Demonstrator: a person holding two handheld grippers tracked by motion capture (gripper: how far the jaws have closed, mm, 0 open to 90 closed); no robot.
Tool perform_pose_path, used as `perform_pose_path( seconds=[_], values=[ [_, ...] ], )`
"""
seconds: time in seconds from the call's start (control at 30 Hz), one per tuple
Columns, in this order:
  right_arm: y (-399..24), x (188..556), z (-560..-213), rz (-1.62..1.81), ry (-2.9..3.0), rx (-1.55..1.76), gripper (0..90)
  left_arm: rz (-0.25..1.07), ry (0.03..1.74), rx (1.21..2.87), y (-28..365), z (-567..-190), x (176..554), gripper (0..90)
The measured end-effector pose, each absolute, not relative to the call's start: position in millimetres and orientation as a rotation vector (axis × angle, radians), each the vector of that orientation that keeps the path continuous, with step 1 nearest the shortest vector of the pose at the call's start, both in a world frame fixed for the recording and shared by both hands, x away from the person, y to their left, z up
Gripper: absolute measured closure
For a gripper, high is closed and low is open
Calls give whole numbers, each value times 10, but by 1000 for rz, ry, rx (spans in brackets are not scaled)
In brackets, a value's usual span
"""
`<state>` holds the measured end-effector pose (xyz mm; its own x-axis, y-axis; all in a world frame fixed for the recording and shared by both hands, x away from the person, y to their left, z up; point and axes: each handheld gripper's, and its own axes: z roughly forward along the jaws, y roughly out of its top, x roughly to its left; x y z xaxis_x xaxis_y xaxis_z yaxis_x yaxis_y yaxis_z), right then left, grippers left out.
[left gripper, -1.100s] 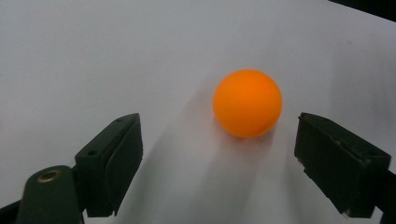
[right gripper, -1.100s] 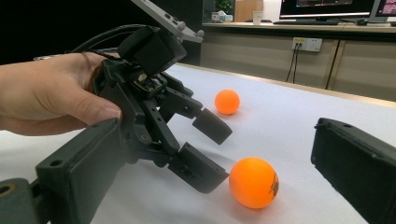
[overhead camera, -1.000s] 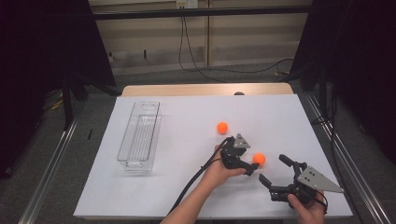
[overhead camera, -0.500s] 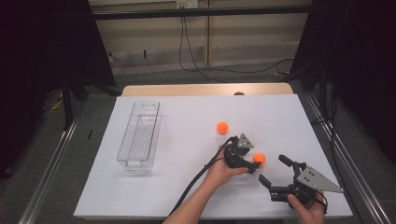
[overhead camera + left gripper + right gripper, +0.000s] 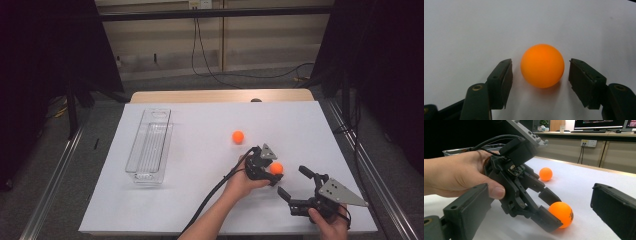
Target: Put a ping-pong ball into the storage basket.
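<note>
At the left of the white table (image 5: 200, 200) the clear tray (image 5: 148, 150) lay empty; nothing seemed binned yet. One orange ball (image 5: 238, 136) sat loose mid-table. The left gripper (image 5: 540, 72) had just been closing around the near ball (image 5: 542, 65), pads flanking it with gaps showing, not yet clamped. The right gripper (image 5: 295, 184) rested open, idle.

Left hand-held gripper (image 5: 540, 75) jaws have narrowed — orange ball (image 5: 542, 65) between, untouched.
</note>
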<state>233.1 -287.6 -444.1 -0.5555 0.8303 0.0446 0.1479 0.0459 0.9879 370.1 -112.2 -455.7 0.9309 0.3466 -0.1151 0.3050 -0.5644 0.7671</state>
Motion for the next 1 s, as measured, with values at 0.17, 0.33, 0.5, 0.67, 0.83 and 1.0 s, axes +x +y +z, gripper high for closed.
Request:
perform_pose_path(
  seconds=[0.17,0.33,0.5,0.67,0.83,1.0],
  values=[
    [-2880,2331,-4441,1553,1764,983,20,57,458,2221,-1169,-4574,3711,383],
    [-2884,2330,-4440,1554,1763,984,20,60,473,2225,-1189,-4588,3725,422],
    [-2888,2330,-4440,1554,1761,983,20,80,477,2231,-1178,-4582,3741,495],
    [-2887,2330,-4440,1554,1761,985,20,89,491,2235,-1160,-4565,3747,508],
    [-2885,2331,-4441,1553,1761,983,20,76,492,2241,-1119,-4534,3753,507],
    [-2881,2332,-4443,1549,1766,977,20,51,503,2217,-1067,-4501,3762,507]
  ],
)
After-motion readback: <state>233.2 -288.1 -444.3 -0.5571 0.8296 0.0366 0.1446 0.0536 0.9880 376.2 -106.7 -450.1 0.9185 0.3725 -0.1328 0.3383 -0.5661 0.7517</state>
